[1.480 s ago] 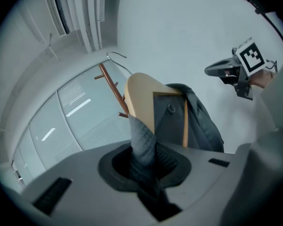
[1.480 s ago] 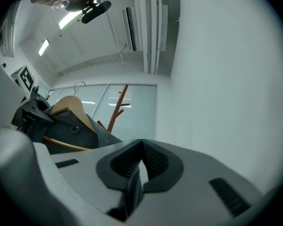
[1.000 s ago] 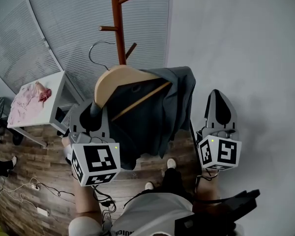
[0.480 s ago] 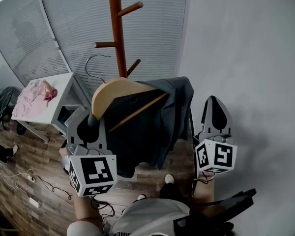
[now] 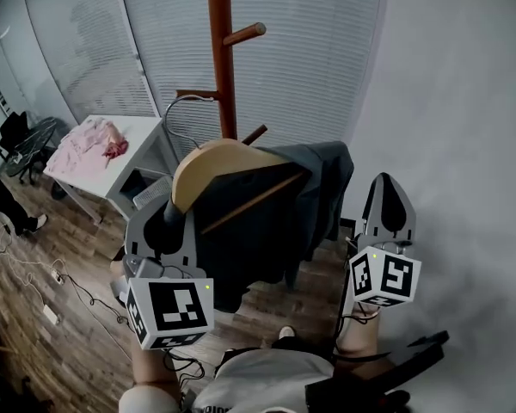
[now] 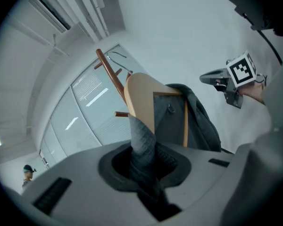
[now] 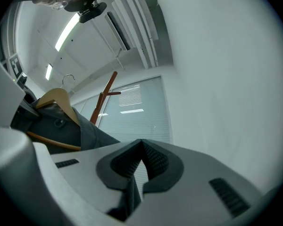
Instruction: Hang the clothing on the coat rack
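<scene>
Left claw (image 5: 165, 218) noted clenched on jacket (image 5: 275, 222) cloth at the near end of the wooden hanger (image 5: 215, 157), holding both aloft just in front of the rack (image 5: 222, 58). Right claw (image 5: 385, 188) noted pinched together on nothing, off to the side and apart from the jacket. Judged partway: jacket lifted and brought near, but hook (image 5: 181, 110) seemingly clear of every peg (image 5: 245, 34), though hard to confirm from the head view, so setting it over one remains.

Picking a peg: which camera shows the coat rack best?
The head view: the coat rack shows pole and pegs above the hanger. In the left gripper view the hanger hides part; in the right gripper view it is small.
</scene>
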Tool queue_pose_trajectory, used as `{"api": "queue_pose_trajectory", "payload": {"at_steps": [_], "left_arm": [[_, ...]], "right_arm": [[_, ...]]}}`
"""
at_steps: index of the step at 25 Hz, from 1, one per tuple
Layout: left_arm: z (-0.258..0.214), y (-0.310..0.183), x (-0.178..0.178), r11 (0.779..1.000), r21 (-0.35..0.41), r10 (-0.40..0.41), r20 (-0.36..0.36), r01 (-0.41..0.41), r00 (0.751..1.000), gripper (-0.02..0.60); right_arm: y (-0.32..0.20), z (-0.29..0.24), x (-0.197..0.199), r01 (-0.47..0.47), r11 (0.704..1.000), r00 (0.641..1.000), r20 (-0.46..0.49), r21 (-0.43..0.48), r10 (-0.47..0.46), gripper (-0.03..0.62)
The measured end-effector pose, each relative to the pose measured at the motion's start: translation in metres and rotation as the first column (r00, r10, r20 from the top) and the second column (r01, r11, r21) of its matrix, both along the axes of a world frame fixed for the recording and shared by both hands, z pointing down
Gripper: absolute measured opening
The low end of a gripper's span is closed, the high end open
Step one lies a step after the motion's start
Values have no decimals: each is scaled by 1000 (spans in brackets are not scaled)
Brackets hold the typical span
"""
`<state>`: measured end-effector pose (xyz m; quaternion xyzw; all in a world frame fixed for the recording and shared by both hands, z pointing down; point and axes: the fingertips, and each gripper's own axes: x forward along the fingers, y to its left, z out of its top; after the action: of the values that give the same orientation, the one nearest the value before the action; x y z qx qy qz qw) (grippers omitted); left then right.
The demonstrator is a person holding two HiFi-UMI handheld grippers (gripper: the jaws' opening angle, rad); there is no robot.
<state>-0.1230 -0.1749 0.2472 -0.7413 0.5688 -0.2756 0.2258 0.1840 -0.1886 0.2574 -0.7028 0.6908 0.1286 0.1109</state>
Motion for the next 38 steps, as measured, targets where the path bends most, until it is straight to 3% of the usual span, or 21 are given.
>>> {"api": "queue_pose_trajectory", "payload": {"at_steps": [8,15,38], "left_arm": [[-20,5,3,993,33,-115,33,114,993,64],[-32,-1,0,988,31,-150,57,148,987,66],[-62,-44,12,1000,17,-27,80,26,996,66]], "right_arm": [[-29,-12,-1,126,992,992,-22,17,-126,18],[-42,-15,-10,180,983,983,-17,16,-180,18],[-35,-35,-12,118,991,993,-7,68,-117,18]]}}
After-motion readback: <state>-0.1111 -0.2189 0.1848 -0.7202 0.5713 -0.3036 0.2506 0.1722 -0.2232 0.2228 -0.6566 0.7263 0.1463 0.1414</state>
